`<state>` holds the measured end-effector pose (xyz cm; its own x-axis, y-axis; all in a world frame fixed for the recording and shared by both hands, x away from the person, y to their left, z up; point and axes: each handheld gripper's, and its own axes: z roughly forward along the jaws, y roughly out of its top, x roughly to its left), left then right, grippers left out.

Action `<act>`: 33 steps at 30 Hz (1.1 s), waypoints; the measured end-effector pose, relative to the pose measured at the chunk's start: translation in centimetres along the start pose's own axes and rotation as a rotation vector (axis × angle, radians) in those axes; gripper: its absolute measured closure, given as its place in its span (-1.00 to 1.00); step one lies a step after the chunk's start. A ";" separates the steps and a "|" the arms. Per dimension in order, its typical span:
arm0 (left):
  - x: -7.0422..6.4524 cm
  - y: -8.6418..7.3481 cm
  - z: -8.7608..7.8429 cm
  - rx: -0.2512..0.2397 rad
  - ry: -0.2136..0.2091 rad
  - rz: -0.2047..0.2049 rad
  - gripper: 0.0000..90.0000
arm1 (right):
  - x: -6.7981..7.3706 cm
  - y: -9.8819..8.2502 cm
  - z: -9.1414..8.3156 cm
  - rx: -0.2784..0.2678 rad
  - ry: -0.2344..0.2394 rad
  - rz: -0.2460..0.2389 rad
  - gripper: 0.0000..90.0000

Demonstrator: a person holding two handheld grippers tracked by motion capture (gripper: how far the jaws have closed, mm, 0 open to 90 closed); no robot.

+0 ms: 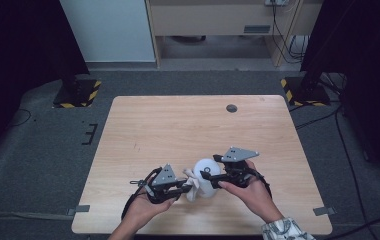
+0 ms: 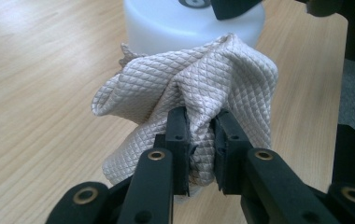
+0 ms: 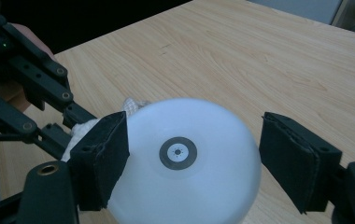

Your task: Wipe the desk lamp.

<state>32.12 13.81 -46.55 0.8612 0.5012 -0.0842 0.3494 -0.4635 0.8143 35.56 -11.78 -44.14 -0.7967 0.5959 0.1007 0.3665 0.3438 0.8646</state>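
Note:
A white round container [image 1: 207, 169] with a grey ring mark on its top stands near the front of the wooden table [image 1: 188, 125]. My right gripper [image 1: 211, 176] reaches over it from the right. In the right gripper view its two pads sit against opposite sides of the container [image 3: 185, 186], shut on it [image 3: 194, 149]. My left gripper [image 1: 187, 188] is shut on a bunched beige quilted cloth [image 1: 193, 186]. In the left gripper view the cloth [image 2: 189, 84] bulges from between the jaws [image 2: 199, 135] and rests against the container's side [image 2: 166, 23]. A bit of cloth [image 3: 131, 105] peeks out behind the container.
A round grey grommet [image 1: 231, 108] sits near the table's far edge. Two black stands with yellow-striped bases [image 1: 75, 94] [image 1: 303, 92] flank the far corners on the floor. Cables [image 1: 328, 117] trail on the right. The back half of the table is bare wood.

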 end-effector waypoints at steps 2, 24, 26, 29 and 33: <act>0.2 0.2 -0.2 -0.005 0.005 -0.002 0.72 | 0.0 0.1 -0.1 0.002 -0.011 0.001 -0.48; 2.0 2.3 -1.3 -0.031 0.041 -0.008 0.72 | 1.4 -2.1 -0.6 0.049 -0.007 -0.059 -0.91; 2.3 2.7 -1.4 -0.036 0.045 -0.006 0.72 | 1.3 -2.3 -0.2 0.058 -0.013 -0.056 -0.91; 2.8 3.3 -1.6 -0.040 0.052 -0.007 0.72 | 1.3 -2.6 0.4 0.070 -0.019 -0.055 -0.90; 3.7 3.9 -1.0 -0.038 0.057 -0.022 0.72 | 1.2 -2.7 0.9 0.082 -0.034 -0.059 -0.84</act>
<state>36.27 14.64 -43.10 0.8307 0.5523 -0.0702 0.3528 -0.4246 0.8338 34.04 -11.32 -46.81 -0.8018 0.5968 0.0323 0.3582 0.4366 0.8253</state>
